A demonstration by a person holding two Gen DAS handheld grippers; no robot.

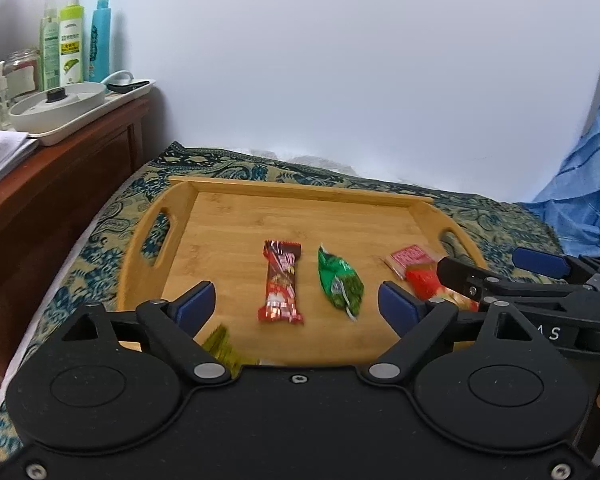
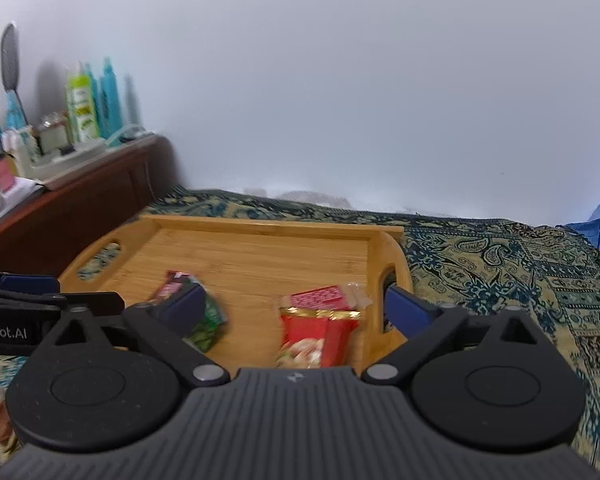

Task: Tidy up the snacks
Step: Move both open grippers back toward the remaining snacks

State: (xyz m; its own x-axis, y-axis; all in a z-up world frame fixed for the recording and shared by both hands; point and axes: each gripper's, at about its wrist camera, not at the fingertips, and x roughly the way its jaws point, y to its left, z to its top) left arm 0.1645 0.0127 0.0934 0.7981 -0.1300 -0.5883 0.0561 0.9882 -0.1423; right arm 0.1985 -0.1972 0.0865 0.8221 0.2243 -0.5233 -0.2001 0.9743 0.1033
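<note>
Left cam: left claw (image 1: 296, 302) is wide open w/ nothing betw. its blue pads (image 1: 196, 304). Under it sits a wood tray (image 1: 300, 190) on a patterned cloth (image 1: 100, 240). On the tray, left to right: a red bar (image 1: 282, 282), a green bag (image 1: 340, 282), a pink pack (image 1: 410, 258) & a red bag (image 1: 424, 282), each lying flat; red bar & green bag are apart, pink pack touches the red bag. Writing on the packs is too small to read. A yellow-green pack (image 1: 218, 344) peeks out by the claw's left arm, blurry. The right claw (image 1: 500, 276) reaches in from the right over the red bag; "AS" shows on its side. Far left, a brown cabinet (image 1: 60, 168) holds spray bottles (image 1: 72, 44) & a white dish (image 1: 56, 106); labels unreadable. Right cam: right claw (image 2: 294, 308) is wide open too, nothing gripped. The red bag (image 2: 320, 336) & pink pack (image 2: 320, 298) lie on the tray (image 2: 260, 226) betw. its pads, not touched. Green bag (image 2: 208, 324) sits partly behind the left pad. The left claw's side at the left edge reads "Robot.AI".
</note>
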